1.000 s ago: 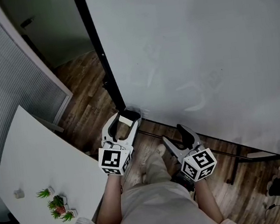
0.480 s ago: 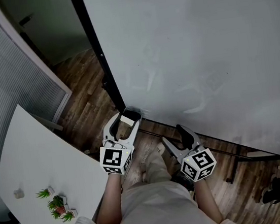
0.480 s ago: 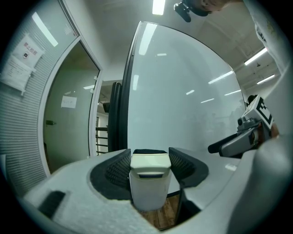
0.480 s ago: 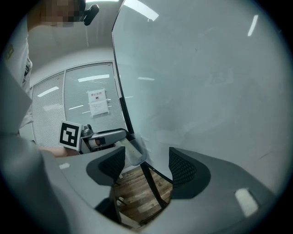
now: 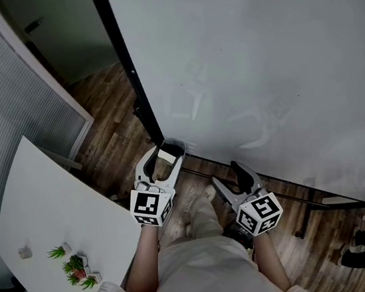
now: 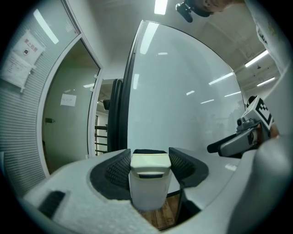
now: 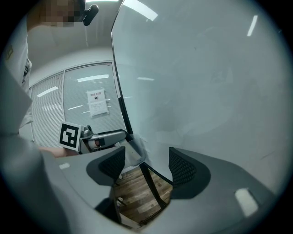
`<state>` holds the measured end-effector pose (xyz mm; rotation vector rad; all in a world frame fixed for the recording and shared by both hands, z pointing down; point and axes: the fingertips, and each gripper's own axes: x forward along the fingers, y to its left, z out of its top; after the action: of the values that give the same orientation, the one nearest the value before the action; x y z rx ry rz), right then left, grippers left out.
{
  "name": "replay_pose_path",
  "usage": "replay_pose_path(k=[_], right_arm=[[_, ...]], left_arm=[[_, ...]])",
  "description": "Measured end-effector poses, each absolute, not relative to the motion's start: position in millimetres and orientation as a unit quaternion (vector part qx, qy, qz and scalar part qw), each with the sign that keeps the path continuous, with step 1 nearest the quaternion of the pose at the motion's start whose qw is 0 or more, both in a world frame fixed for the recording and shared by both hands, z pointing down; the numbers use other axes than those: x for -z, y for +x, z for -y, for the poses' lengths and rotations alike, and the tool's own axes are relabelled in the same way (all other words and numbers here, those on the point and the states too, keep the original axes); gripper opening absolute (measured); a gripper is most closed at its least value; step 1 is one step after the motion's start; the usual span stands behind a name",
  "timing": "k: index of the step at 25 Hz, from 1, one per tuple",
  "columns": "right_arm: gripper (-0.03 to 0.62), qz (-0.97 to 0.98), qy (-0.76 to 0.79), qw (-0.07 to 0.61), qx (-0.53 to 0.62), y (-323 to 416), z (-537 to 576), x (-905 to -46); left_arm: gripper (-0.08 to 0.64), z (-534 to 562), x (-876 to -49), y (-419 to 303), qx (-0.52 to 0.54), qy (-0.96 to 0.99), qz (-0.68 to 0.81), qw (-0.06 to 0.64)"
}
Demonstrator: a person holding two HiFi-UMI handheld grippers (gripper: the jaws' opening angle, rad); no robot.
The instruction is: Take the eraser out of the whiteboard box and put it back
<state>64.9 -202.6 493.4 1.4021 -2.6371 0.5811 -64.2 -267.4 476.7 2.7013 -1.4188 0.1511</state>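
The left hand-held gripper (image 5: 165, 157) was pinching the eraser (image 6: 149, 183). In the left gripper view its two ribbed dark pads pressed against the sides of the cream-coloured body. The eraser stood upright between them, with a dark strip of felt along its far edge. In the head view the eraser sat at the far tips of that hand-held gripper, close to the lower left corner of the whiteboard (image 5: 258, 58) and just right of the board's black frame (image 5: 121, 63). The right gripper view showed a pale, box-like fitting, apparently the whiteboard box (image 7: 135, 154), at that same corner, just beyond the left jaw tips. Whether the eraser touched it could not be told. The right hand-held gripper (image 5: 229, 178) was to the right of the left one and a little nearer the person, pointing toward the bottom edge of the board. Its jaws were spread with nothing between them, and only the wooden floor (image 5: 112, 141) and a dark strut of the stand showed through the gap. The two hand-held grippers were apart from each other, each with its marker cube at the near end. A white table (image 5: 44, 207) lay to the left, carrying a few small green plants (image 5: 73, 264) near its near edge.
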Motion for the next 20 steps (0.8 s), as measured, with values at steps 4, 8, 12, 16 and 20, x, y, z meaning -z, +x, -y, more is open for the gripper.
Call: replay_pose_path(k=[4,8,12,16,20], right_arm=[[0.301,0.866,0.460,0.050,-0.191,65.0,201.0,-493.7],[0.301,0.866,0.460,0.050,-0.190,64.0,200.2,-493.5],[0.301,0.864,0.464,0.050,-0.190,67.7,199.5,-491.8],[0.301,0.862,0.467,0.047,-0.190,71.2,200.4,-491.5],[0.301,0.863,0.466,0.046,-0.188,70.1,201.1,-490.1]], left_arm=[[0.259,267.4,-476.7,-63.2,-0.050,0.884,0.463,0.046],[0.259,270.0,-479.2,-63.2,-0.054,0.884,0.462,0.050],[0.259,271.5,-483.2,-62.6,-0.060,0.883,0.463,0.056],[0.259,272.4,-484.3,-63.0,-0.055,0.883,0.463,0.060],[0.261,272.3,-484.5,-62.4,-0.054,0.884,0.461,0.063]])
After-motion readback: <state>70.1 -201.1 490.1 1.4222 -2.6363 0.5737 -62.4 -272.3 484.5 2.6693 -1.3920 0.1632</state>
